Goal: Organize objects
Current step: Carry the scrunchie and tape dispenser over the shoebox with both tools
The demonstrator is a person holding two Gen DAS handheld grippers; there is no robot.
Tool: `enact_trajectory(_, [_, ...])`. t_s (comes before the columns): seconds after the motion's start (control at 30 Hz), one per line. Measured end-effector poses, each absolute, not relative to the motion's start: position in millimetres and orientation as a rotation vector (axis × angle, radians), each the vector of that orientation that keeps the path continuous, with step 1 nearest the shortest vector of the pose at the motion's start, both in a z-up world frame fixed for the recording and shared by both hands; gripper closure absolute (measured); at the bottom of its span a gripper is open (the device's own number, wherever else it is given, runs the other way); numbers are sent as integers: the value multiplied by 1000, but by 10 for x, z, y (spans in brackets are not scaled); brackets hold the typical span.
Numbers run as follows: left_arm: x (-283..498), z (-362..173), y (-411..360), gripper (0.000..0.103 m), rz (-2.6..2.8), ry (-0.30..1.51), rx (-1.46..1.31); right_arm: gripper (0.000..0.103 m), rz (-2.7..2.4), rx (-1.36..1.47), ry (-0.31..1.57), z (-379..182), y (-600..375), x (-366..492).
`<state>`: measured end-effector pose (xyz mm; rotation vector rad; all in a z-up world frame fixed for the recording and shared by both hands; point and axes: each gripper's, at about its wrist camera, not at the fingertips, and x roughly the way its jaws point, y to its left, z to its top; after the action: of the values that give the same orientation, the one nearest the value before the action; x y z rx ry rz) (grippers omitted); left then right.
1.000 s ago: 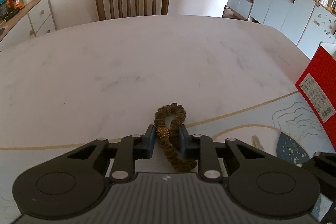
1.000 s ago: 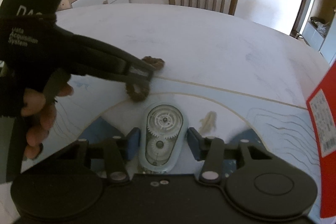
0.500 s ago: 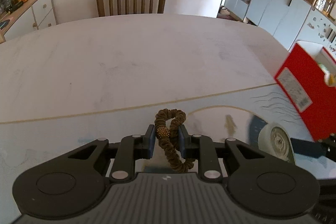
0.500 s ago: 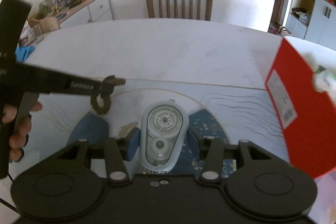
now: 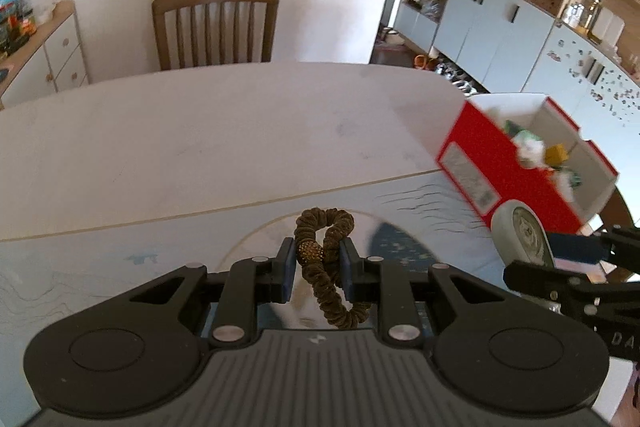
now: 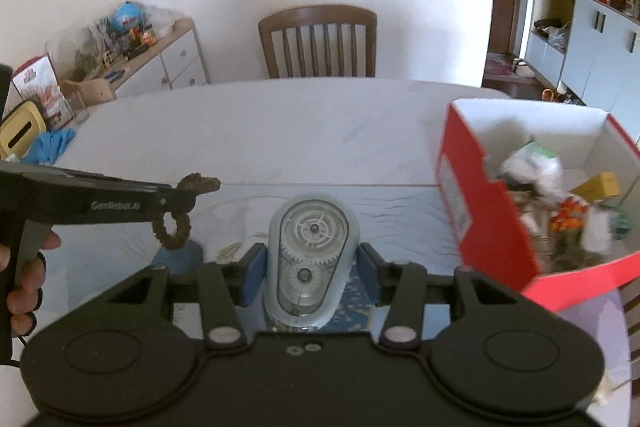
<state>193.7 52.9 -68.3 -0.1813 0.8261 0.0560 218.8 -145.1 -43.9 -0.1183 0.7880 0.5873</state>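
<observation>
Left claw (image 5: 316,265): pinching the hair tie (image 5: 326,267); pads press its bead and twisted middle from both sides; one loop sticks out past the tips, the other hangs back toward the body; held above the desk (image 5: 200,131).
Right claw (image 6: 308,265): closed on the gear case (image 6: 308,251), blue pads against its two flanks; case stands upright between them, clear window with white gears facing the camera.
Hair tie: brown, twisted into a figure eight; in the right view (image 6: 176,227) it dangles from the left claw's tip, left of the gear case and apart from it.
Box (image 6: 480,203): red, open-topped, white inside; sits on the desk's right side, near the right claw; blurred small items lie in it.
Chair (image 5: 214,23): at the desk's far edge.
</observation>
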Motion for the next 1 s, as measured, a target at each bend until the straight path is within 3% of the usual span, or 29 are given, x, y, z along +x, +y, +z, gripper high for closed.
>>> enact_trajectory(0.43, [2003,-223,-375,81,-36,789,-165,55,556,-99,738,-114,-2274,2242])
enact_trajectory(1.0, [2574,-153,-1648,81,-120,790,-124,55,492,-85,696,-26,-3347,2729])
